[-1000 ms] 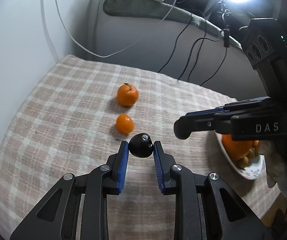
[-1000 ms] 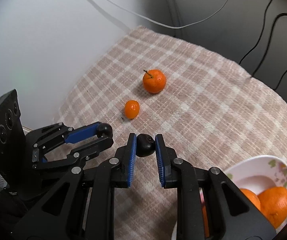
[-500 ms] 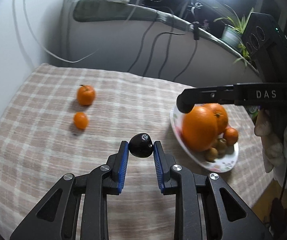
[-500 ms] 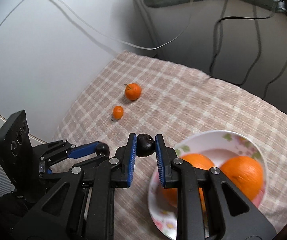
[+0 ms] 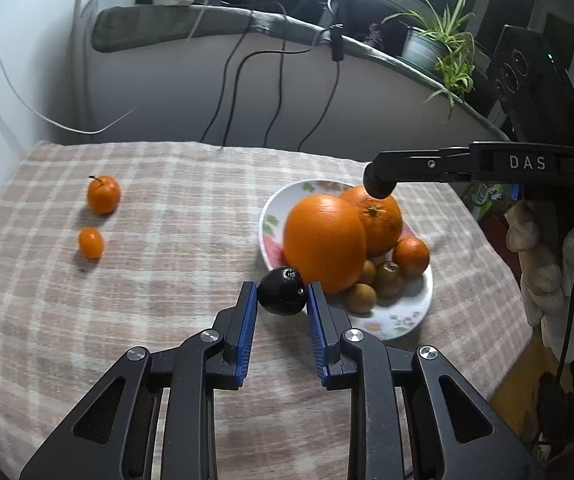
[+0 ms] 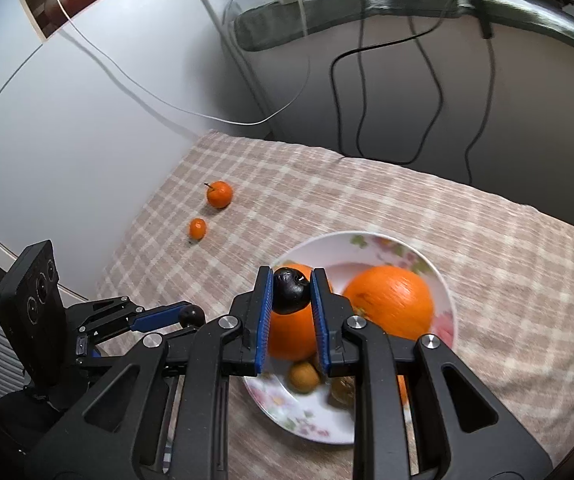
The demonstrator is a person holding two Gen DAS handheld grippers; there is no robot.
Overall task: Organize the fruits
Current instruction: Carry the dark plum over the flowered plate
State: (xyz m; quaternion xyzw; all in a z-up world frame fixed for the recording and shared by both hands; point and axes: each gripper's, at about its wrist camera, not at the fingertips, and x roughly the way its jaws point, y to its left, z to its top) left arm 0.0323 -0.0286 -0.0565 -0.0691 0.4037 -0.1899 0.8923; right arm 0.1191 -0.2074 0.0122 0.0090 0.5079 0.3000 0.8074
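Left wrist view shows the left gripper (image 5: 282, 294) clamped on a small dark, glossy, roundish fruit (image 5: 283, 291), its blue-padded fingers (image 5: 247, 320) pressing the fruit's two sides, with the fruit hanging at the near left rim of the white flowered plate (image 5: 407, 320). Right wrist view shows the right gripper (image 6: 291, 294) likewise pinched tight on a second small dark fruit (image 6: 291, 290), held above the plate (image 6: 445, 280) over one of the large oranges (image 6: 391, 300).

Both dark fruits look light and smooth-skinned, probably a little soft, so a gentle hold across the widest part suits them. The shiny skin could let them slip if the squeeze loosens early. Released from a height, they would likely roll off the piled fruit, so a low release into a gap between pieces seems safest.

On the plate lie two large oranges, a small mandarin (image 5: 411, 255) and several small brown fruits (image 5: 362, 298). Left of the plate, well apart from it on the checked beige tablecloth (image 5: 167, 280), sit a stemmed tangerine (image 5: 103, 194) and a small oval orange kumquat (image 5: 91, 243), both firm enough to take by the sides.
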